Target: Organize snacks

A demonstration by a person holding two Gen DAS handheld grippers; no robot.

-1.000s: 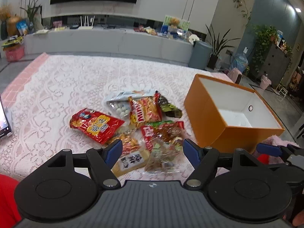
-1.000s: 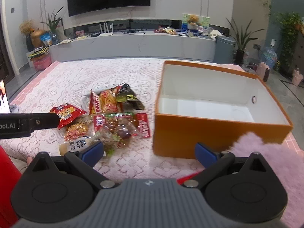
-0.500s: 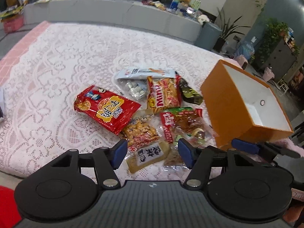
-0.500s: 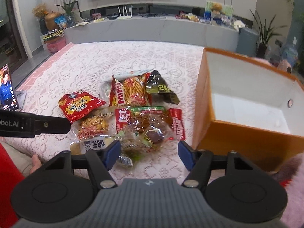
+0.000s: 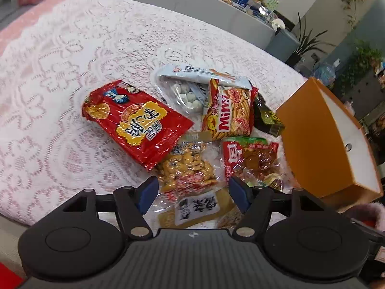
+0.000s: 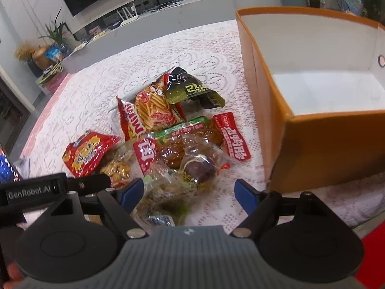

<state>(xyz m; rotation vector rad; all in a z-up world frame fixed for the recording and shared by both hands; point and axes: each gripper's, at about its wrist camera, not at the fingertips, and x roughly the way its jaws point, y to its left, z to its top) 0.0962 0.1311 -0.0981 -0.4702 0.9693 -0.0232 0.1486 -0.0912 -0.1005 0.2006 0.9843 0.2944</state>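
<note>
Lace-covered tabletop (image 5: 60, 77) carried a loose pile of roughly eight snack packs, red rice-cracker bag (image 5: 137, 122) leftmost, then a clear peanut pack (image 5: 187, 168), Mimi stick bag (image 5: 228, 113), braised-snack pack (image 6: 178, 147) and dark green packet (image 6: 192, 89), with one orange box (image 6: 324, 142) empty at the right. Left tool (image 5: 192, 192) and right tool (image 6: 190, 192) hovered over the near packs, both opening, nothing gripped. Packs looked light, crinkly, slippery and crushable, so probably pinch a sealed edge, not the belly.
</note>
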